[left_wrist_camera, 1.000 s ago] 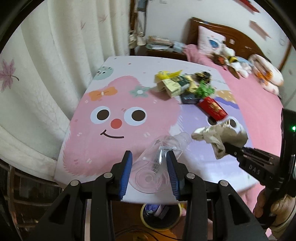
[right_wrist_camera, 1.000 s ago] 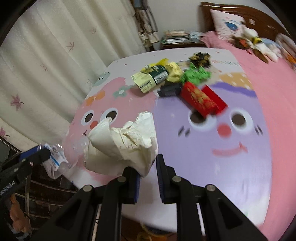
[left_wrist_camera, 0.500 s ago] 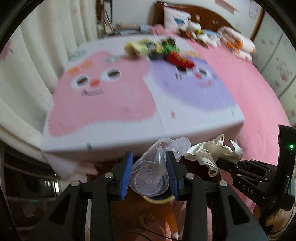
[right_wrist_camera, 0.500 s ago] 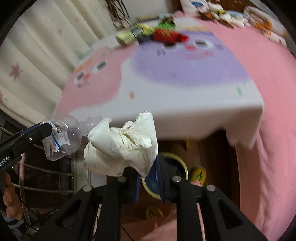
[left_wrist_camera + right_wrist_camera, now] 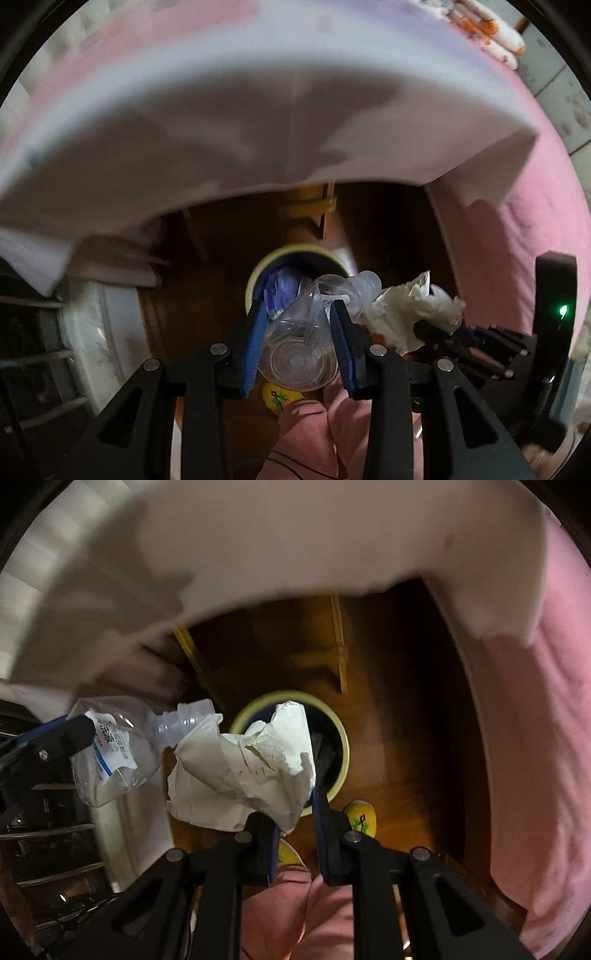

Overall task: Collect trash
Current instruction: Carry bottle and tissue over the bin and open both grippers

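Note:
My left gripper (image 5: 297, 310) points down and is shut on a clear plastic bottle (image 5: 299, 354), base toward the camera, neck over the round yellow-rimmed bin (image 5: 258, 273) on the floor. Blue and purple trash lies in the bin. To its right my right gripper (image 5: 424, 326) holds crumpled white paper (image 5: 410, 306). In the right wrist view my right gripper (image 5: 295, 812) is shut on the paper (image 5: 251, 768), which hangs over the bin (image 5: 341, 746). The bottle (image 5: 118, 753) sits at left in my left gripper (image 5: 66, 734).
The table's white cloth edge (image 5: 295, 147) hangs above and behind the bin. A pink bedspread (image 5: 524, 738) drops at the right. Wooden table legs (image 5: 340, 646) stand behind the bin. A person's pink trouser legs (image 5: 332, 435) and yellow slippers (image 5: 360, 818) are near it. Dark shelving (image 5: 44, 849) is at left.
Both grippers have dropped from above the tabletop to below its edge and tilted down over the bin. The bottle and the paper stay gripped as before.

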A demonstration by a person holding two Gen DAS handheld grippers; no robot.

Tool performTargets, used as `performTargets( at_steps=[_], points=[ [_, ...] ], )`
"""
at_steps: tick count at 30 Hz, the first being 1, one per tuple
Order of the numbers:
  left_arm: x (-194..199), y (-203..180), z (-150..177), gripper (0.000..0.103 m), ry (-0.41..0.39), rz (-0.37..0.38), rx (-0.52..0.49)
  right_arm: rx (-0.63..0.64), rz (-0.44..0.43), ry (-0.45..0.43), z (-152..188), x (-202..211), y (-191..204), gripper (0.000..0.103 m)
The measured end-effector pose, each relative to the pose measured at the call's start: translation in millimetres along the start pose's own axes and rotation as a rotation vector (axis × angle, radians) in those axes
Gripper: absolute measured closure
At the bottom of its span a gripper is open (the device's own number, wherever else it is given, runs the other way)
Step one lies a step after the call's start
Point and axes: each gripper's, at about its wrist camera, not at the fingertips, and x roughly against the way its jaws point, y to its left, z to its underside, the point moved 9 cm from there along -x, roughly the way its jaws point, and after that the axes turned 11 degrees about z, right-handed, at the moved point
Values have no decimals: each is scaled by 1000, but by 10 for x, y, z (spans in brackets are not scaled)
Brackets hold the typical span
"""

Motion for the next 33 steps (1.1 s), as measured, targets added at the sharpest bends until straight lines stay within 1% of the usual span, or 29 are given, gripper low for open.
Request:
performTargets(
  at_steps=[5, 9, 10, 11, 13, 14, 15, 16, 17, 18, 20, 24, 27, 33],
  points=[
    [-747, 153, 121, 69, 53, -23, 53, 16, 15, 53, 29, -739, 19, 86],
    [-1164, 258, 174, 68, 80, -32, 66, 15, 16, 82, 36, -1216, -16, 85],
    [-1226, 280, 164, 68, 82, -35, 66, 14, 16, 86, 20, -1284, -33, 85],
    [-1312, 301, 154, 65, 85, -37, 66, 11, 14, 94, -6, -1376, -44, 84],
    [-1431, 349, 149, 53, 92, -42, 63, 2, 0, 114, -31, -1534, -30, 84],
    [-1474, 374, 150, 43, 95, -53, 63, -1, -6, 122, -39, -1591, -29, 84],
    [-1505, 383, 147, 35, 96, -53, 66, -3, -6, 125, -64, -1627, 15, 82],
    [-1527, 407, 131, 33, 97, -51, 69, -5, -10, 128, -84, -1656, 21, 80],
    [-1534, 428, 125, 28, 97, -56, 72, -6, -21, 129, -95, -1663, 33, 71],
    [-1537, 452, 105, 21, 100, -65, 74, -3, -32, 130, -96, -1666, 50, 60],
    [-1509, 478, 95, 18, 100, -79, 83, 3, -47, 122, -109, -1636, 88, 48],
    [-1419, 578, 93, 14, 107, -101, 108, 19, -59, 107, -191, -1537, 172, 48],
    [-1293, 604, 88, 14, 100, -109, 120, 13, -74, 103, -232, -1397, 179, 48],
    [-856, 524, 35, 14, 73, -101, 125, 10, -93, 77, -315, -1023, 213, 48]
  ],
)
